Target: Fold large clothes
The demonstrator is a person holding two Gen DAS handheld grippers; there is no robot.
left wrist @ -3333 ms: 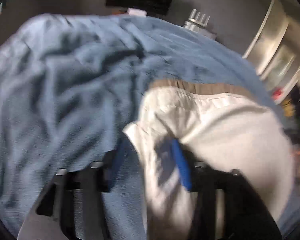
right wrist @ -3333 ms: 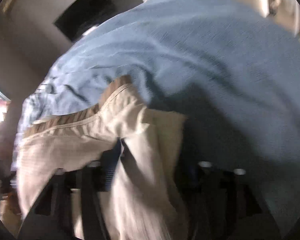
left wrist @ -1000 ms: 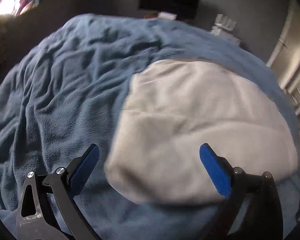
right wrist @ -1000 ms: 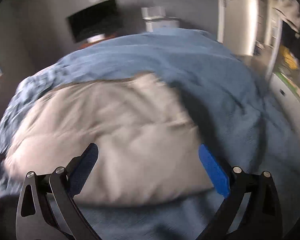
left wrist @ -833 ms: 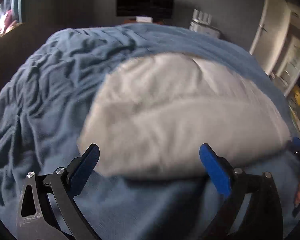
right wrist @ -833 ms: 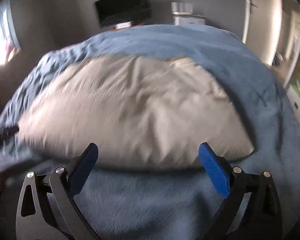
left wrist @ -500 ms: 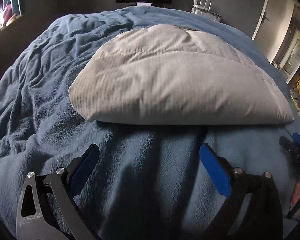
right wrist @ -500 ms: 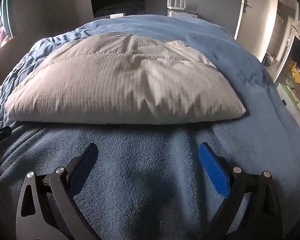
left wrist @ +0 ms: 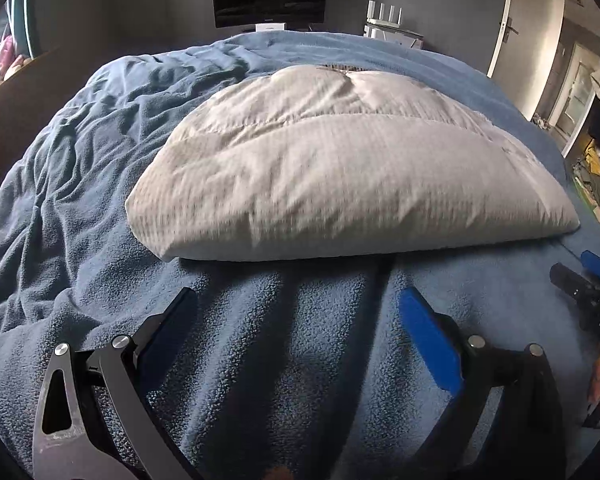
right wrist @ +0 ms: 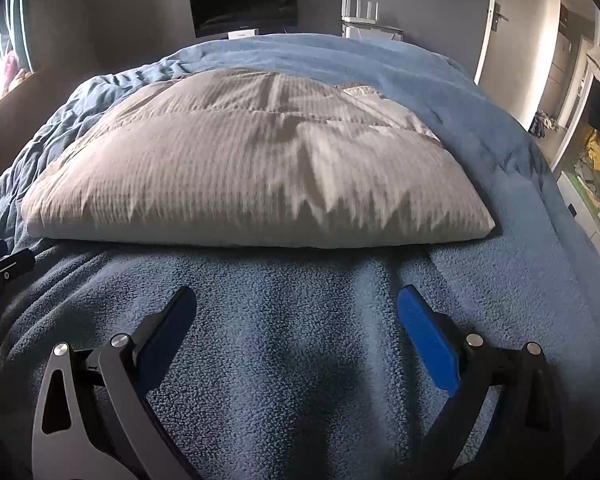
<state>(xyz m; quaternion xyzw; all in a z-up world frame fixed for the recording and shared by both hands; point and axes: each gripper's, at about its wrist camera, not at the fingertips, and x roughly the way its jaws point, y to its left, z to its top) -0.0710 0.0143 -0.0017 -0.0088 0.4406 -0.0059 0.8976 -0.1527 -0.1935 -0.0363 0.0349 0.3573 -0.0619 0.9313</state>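
Left wrist view: left tongs spread wide, empty, above blue blanket; folded beige garment flat mid-bed, just beyond. Right wrist view: same garment ahead; right tongs spread wide, empty, near its front edge.

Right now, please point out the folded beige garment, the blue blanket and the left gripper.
folded beige garment (left wrist: 340, 176), left wrist view, middle of its top layer.
blue blanket (right wrist: 292, 344), right wrist view, bare fleece near the camera.
left gripper (left wrist: 296, 320), left wrist view, midway between its fingertips.
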